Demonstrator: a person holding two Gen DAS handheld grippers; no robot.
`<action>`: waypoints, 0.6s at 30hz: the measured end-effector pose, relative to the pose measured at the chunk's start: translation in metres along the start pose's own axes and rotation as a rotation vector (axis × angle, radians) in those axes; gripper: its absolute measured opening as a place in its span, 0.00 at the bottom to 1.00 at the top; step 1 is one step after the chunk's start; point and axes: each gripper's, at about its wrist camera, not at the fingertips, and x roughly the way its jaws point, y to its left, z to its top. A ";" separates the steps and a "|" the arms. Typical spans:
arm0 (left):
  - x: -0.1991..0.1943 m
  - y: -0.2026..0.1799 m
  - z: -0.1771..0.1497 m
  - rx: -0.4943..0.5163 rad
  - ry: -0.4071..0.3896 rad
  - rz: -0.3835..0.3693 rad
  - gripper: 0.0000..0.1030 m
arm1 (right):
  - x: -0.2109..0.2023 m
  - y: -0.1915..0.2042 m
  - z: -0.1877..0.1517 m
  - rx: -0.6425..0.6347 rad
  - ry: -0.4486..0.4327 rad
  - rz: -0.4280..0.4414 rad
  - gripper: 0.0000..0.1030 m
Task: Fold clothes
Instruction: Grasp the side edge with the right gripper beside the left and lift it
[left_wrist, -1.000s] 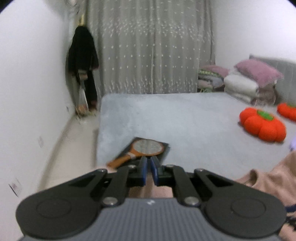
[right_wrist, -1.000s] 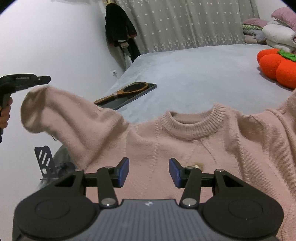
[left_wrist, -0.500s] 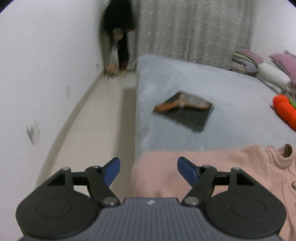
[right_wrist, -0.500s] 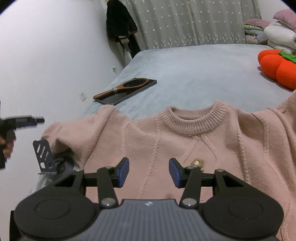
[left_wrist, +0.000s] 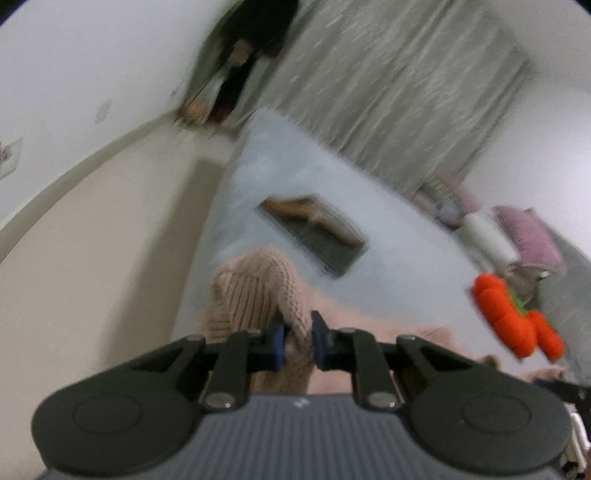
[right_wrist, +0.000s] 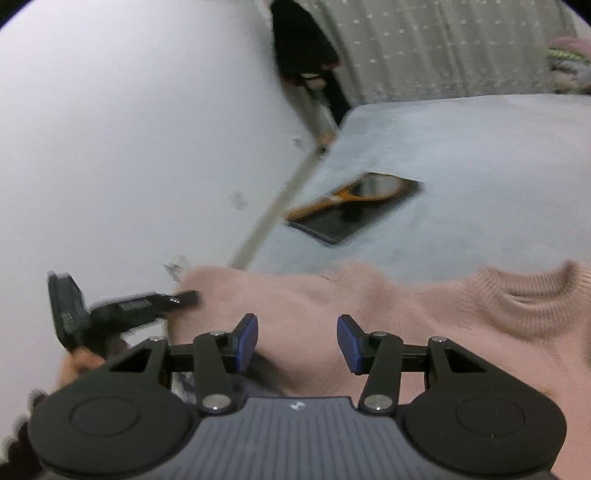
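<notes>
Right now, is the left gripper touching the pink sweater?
Touching. In the left wrist view, the left gripper has its blue pads closed on a fold of the pink sweater, with knit fabric filling the space between them.

I'm working in a home bedroom: a wide bed (right_wrist: 480, 155) under a grey cover, stacked pillows (left_wrist: 517, 236), a long grey curtain (left_wrist: 399, 103), pumpkin cushions (left_wrist: 513, 321).

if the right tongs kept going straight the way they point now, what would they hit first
Most likely the pink knitted sweater: it fills the view just beyond the open right tongs. Past it lies the grey bed cover, but depth is hard to judge, so how soon they would touch is unclear.
</notes>
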 end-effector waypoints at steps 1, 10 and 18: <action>-0.007 -0.009 0.000 0.031 -0.024 -0.020 0.13 | 0.005 0.004 0.004 0.019 0.000 0.026 0.47; -0.021 -0.112 -0.030 0.404 -0.078 -0.121 0.13 | 0.046 0.037 0.033 0.183 0.006 0.254 0.51; -0.008 -0.166 -0.061 0.579 -0.009 -0.112 0.14 | 0.060 0.025 0.020 0.214 0.032 0.194 0.14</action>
